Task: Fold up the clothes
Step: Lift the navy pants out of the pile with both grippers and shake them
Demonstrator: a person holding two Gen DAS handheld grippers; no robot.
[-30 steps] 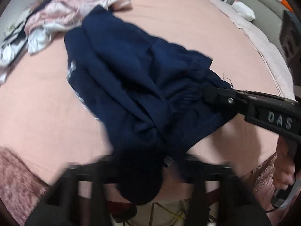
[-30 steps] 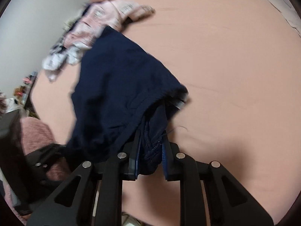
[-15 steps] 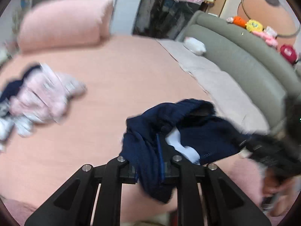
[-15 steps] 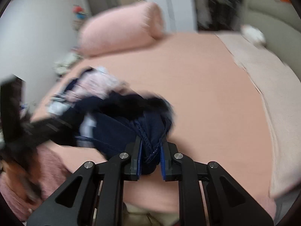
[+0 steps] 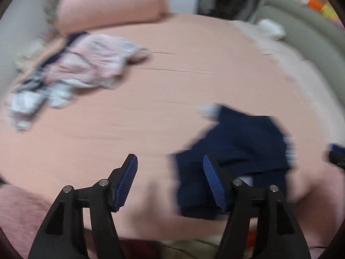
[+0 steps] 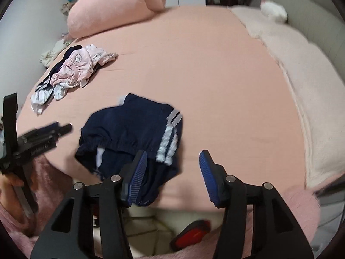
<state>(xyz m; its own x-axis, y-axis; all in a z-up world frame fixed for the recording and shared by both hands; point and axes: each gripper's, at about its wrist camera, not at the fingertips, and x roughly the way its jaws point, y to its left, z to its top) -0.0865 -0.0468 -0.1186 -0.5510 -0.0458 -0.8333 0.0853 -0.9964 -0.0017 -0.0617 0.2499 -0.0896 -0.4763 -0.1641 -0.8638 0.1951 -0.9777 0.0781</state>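
The navy shorts [image 6: 131, 138] are lying in a loose, crumpled heap on the pink bed [image 6: 215, 75], close to its near edge, with the white side stripes facing up and the elastic waistband bunched toward the near side. Both grippers have just been opening and nothing is sitting between either pair of pads. The left gripper [image 5: 170, 181] is standing wide, its jaws spread apart above the near edge, with the garment lying beyond its right finger. The right gripper [image 6: 173, 177] is standing about half open, its left finger overlapping the garment's near hem in the view; whether it is touching the cloth cannot be told.

Step in hand, as judged: the garment is being released onto the bed for laying out, and no fold is made yet. The fabric is still doubled over on itself.

Next move, as judged: each gripper is needing a fresh hold on an outer corner of the waistband or hem, so that the cloth can be drawn flat before folding. A pile of pink and white clothes [image 6: 71, 71] is waiting near the far left edge, below the pink pillow [image 6: 114, 6].
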